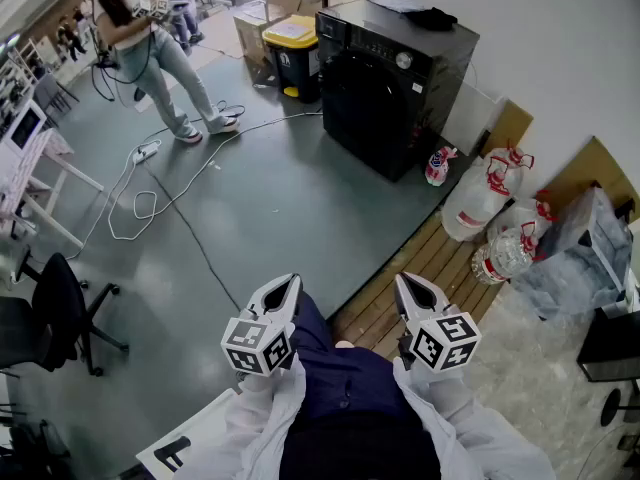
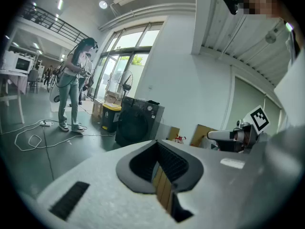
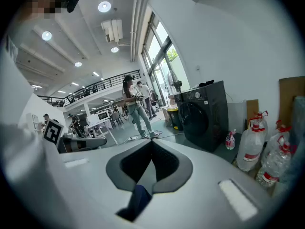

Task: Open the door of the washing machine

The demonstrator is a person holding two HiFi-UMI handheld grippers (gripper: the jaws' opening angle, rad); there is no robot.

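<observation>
Black washing machine (image 1: pixel 392 76) stands upright against the white wall (image 1: pixel 545 28), far across the grey floor (image 1: pixel 260 208). Its round door (image 1: pixel 358 103) is shut and faces the room. The left claw (image 1: pixel 288 288) and right claw (image 1: pixel 410 288) are pressed together, holding nothing, well apart from it.

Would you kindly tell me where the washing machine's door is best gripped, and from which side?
Probably the rim of the round door, approached head-on from the open floor: it sits shut, flush in the front of the machine. Which edge holds the handle is too small to tell.
</observation>
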